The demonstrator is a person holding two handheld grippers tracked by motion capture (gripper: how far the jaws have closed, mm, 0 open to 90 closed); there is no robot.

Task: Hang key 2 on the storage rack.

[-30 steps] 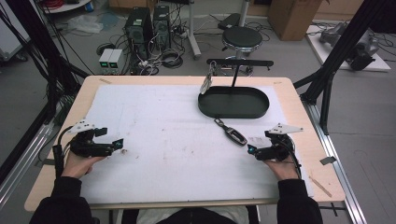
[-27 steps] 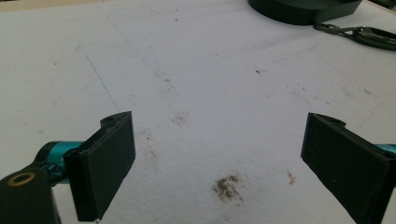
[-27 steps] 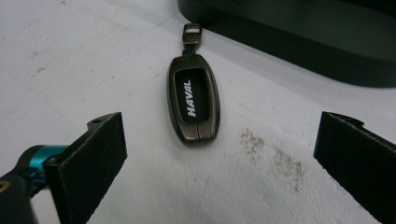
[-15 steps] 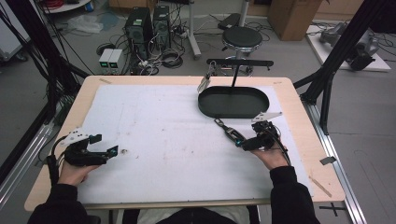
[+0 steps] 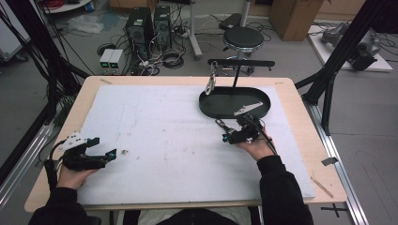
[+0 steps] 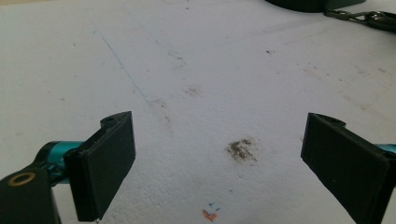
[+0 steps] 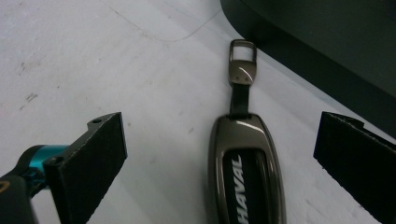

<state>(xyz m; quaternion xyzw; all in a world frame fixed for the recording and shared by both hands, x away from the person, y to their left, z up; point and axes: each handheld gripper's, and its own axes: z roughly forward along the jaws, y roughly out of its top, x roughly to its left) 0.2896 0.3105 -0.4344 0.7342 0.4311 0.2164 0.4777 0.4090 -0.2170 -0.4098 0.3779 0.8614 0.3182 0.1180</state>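
A dark metal HAVAL key fob lies flat on the white table cover, its strap and metal loop pointing at the black oval tray. My right gripper is open, with the fob between its two jaws and neither jaw touching it. In the high view the right gripper sits just in front of the tray, and the fob's strap end pokes out beside it. My left gripper rests open and empty at the near left; in its own view the left gripper frames bare mat.
A stand on the tray carries a crossbar with a metal clip hanging from it. A dark smudge marks the mat between the left jaws. The white mat covers most of the wooden table.
My right gripper moved forward and left until its open jaws straddle the key fob. My left gripper slid back towards the table's near left corner.
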